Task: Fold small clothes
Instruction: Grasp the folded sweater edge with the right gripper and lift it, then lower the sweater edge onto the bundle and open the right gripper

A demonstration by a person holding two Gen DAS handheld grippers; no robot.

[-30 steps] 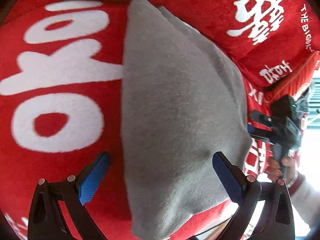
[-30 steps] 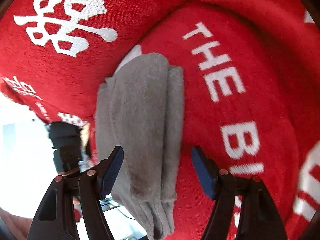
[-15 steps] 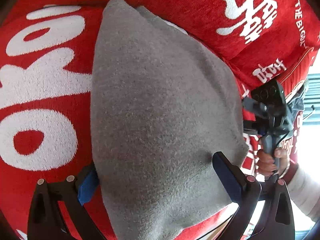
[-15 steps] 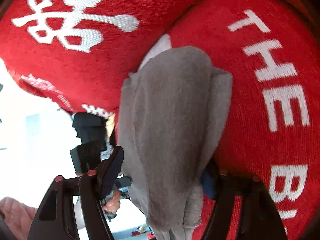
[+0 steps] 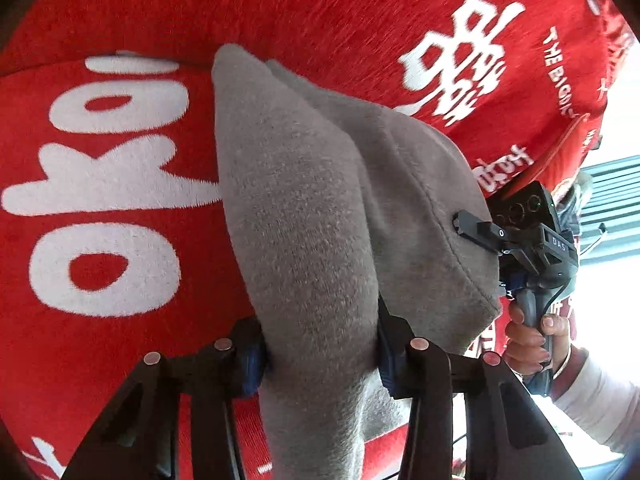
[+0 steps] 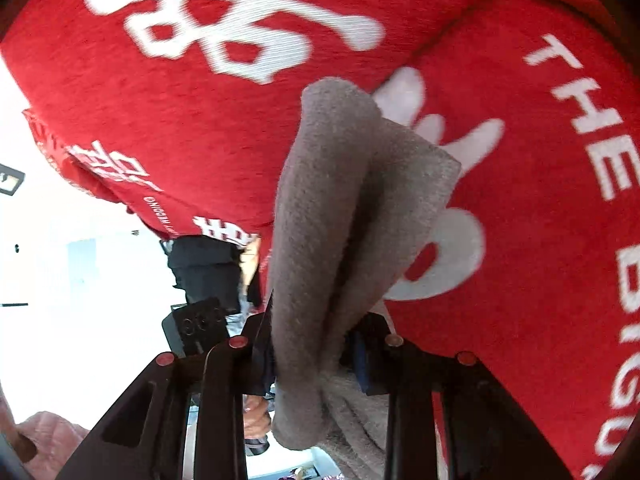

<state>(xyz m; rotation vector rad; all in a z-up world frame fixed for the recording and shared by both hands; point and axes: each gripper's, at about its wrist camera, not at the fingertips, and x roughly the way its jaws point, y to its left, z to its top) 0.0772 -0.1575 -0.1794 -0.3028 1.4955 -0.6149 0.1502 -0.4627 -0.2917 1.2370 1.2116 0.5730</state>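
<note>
Currently in hand: the grasp stage of a fold, judged from both grippers being clamped on the same garment.

Largest item: red cloth (image 5: 120,360) printed with white lettering, spread as the work surface, filling both wrist views. Edge of the surface visible toward the bright background.

Task item: grey garment (image 5: 304,220), a soft fleecy piece, lying on the red cloth and bunched into long ridges. Already doubled at least once, judging by the layered edges (image 6: 416,184) seen in the right wrist view. Near end raised off the surface where gripped; far end resting on the red cloth.

Left gripper (image 5: 320,354): closed on one ridge of the grey garment, blue pads pressed against the fabric on both sides.

Right gripper (image 6: 316,344): closed on a gathered bundle of the same garment, pads largely hidden by fabric. Seen from the left wrist view as a black unit (image 5: 532,240) at the garment's right edge, held by a hand (image 5: 532,332) with a white sleeve.

Next move, as a judgement only: lift both held ends together, carry toward the far end, lay down evenly. Required: matched height and pace on both sides, grip retained until the layers lie flat, then release. Risk: uneven pull, skewed fold, bunched inner layer.
</note>
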